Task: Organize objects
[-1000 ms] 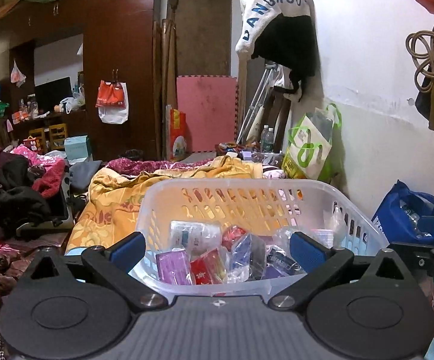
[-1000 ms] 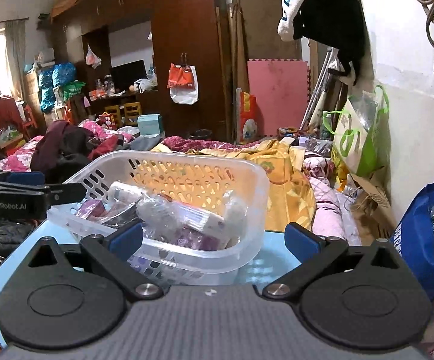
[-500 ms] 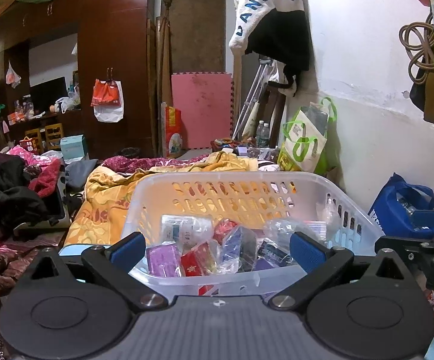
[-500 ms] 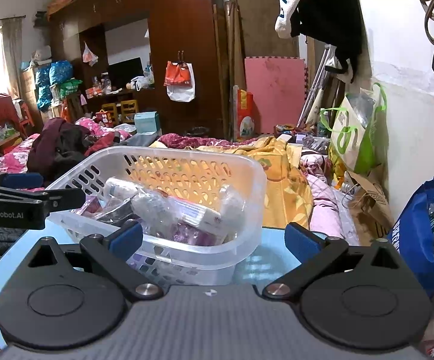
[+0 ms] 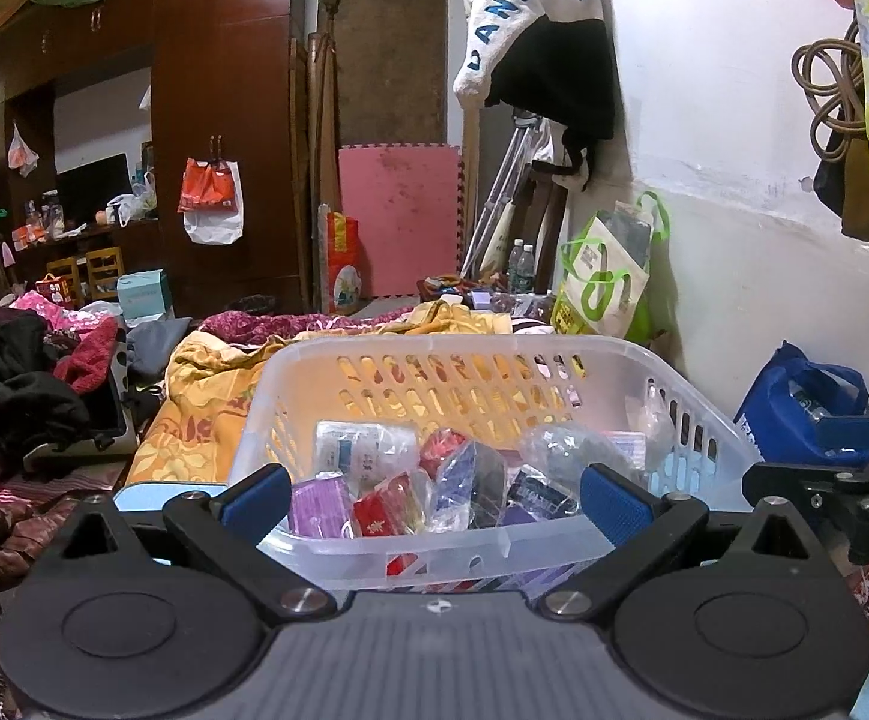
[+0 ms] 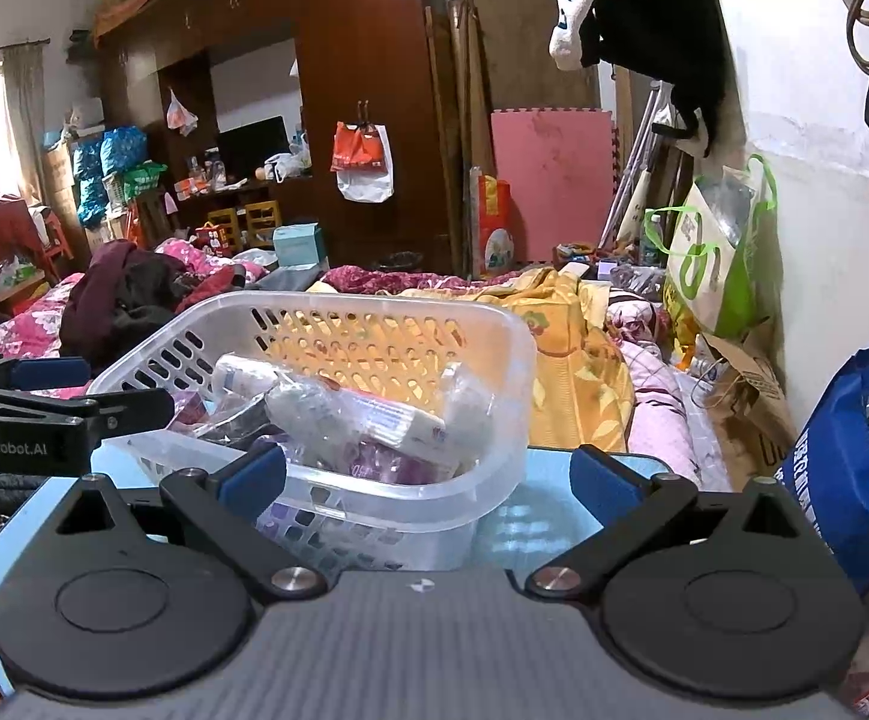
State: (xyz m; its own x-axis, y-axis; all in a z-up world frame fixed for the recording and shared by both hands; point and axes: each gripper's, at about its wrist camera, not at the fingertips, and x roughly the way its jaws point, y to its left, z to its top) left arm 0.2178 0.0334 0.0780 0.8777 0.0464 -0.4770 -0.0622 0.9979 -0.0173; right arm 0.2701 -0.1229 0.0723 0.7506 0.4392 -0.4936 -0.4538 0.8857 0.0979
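Here, both claws, left [image 5: 434, 495] and right [image 6: 428, 477], gape wide before the basket [image 5: 560, 345]; one reads "GenRobot.AI".

Both tools share one build. The left gripper [image 5: 431, 495] has black angular link arms ending in blue ribbed pads [image 5: 611, 504], silver pivot screws, two round black discs and a grey ribbed body. The right gripper [image 6: 428, 474] looks identical; white "GenRobot.AI" lettering marks the left gripper's black arm.
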